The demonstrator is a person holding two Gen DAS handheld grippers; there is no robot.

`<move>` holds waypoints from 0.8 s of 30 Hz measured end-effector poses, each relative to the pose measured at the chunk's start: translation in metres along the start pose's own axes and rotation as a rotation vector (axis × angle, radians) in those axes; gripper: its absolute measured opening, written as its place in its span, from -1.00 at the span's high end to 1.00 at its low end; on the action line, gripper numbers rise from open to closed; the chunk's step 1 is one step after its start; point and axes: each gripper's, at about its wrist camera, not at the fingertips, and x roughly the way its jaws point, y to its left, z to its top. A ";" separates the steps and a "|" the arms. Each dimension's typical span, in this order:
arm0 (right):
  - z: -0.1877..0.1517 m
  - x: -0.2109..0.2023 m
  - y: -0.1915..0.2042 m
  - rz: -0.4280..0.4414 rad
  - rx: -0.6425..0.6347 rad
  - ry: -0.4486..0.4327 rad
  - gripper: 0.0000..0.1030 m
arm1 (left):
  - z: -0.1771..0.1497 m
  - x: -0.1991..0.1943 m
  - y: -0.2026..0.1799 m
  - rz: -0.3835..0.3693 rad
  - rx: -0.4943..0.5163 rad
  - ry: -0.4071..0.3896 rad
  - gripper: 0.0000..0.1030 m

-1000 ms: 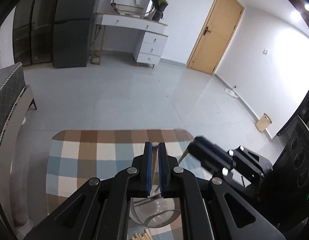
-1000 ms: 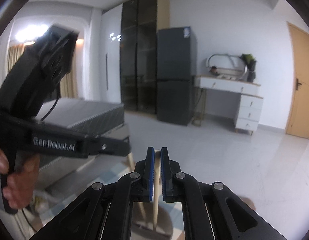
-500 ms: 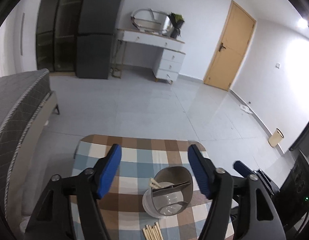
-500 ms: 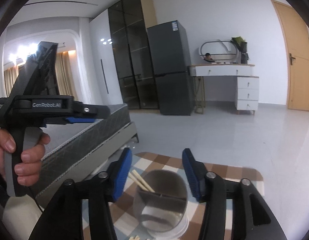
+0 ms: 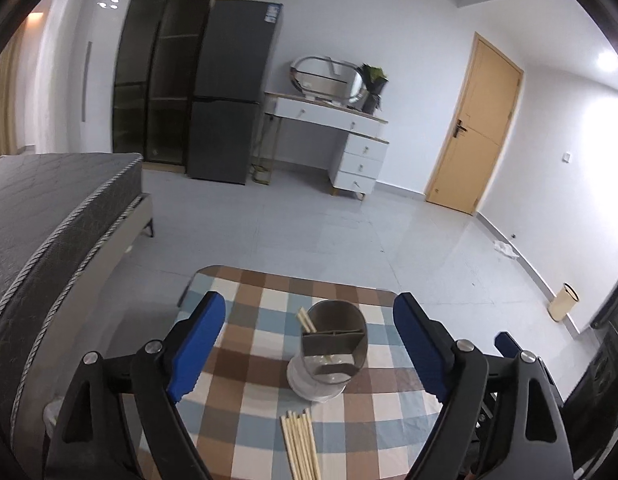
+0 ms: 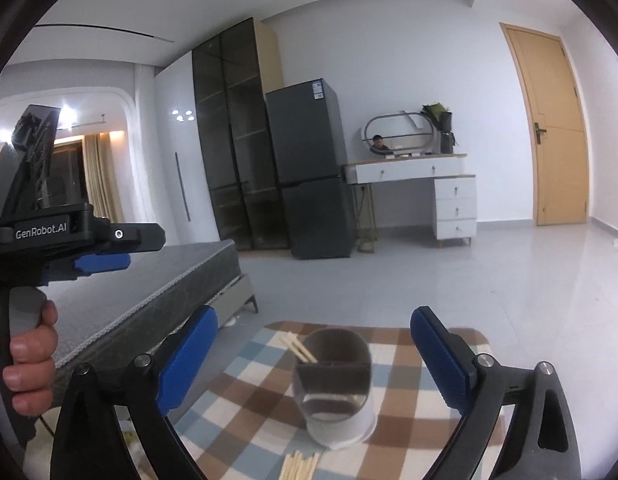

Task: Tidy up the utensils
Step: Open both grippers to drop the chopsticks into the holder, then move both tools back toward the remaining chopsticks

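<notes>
A metal utensil holder stands on the checked tablecloth with two wooden chopsticks leaning in its back compartment. Several more chopsticks lie flat in a bundle just in front of it. My left gripper hangs above and behind the holder, its jaws still opening wide with nothing held between them. My right gripper does the same, jaws opening and empty. The left gripper's body shows at the left of the right wrist view, held by a hand.
The small table stands on a pale tiled floor. A grey bed lies close on the left. Further back are a dark fridge, a glass cabinet, a white dresser and a wooden door.
Both grippers went from shut to wide open and drew back and up from the holder. The two chopsticks they held now stand in the holder, and the lying bundle has come into view.
</notes>
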 end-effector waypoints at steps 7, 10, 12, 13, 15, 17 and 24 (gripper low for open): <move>-0.002 -0.027 0.016 -0.007 -0.003 -0.046 -1.00 | -0.013 -0.032 0.006 -0.004 -0.035 -0.010 -0.69; -0.007 -0.042 0.023 -0.007 -0.008 -0.064 -1.00 | -0.025 -0.047 0.006 -0.023 -0.025 0.002 -0.70; -0.010 -0.050 0.027 0.002 -0.015 -0.075 -1.00 | -0.035 -0.053 0.005 -0.013 -0.004 0.002 -0.70; -0.014 -0.055 0.029 0.003 -0.017 -0.077 -1.00 | -0.041 -0.055 0.004 -0.005 0.009 -0.004 -0.70; -0.024 -0.060 0.032 -0.004 -0.015 -0.074 -1.00 | -0.052 -0.055 0.005 0.014 0.033 -0.014 -0.70; -0.035 -0.061 0.033 -0.008 -0.009 -0.058 -1.00 | -0.065 -0.049 0.009 0.034 0.035 -0.015 -0.70; -0.073 -0.060 0.037 -0.055 -0.016 -0.012 -1.00 | -0.102 -0.017 0.022 0.085 0.047 -0.027 -0.71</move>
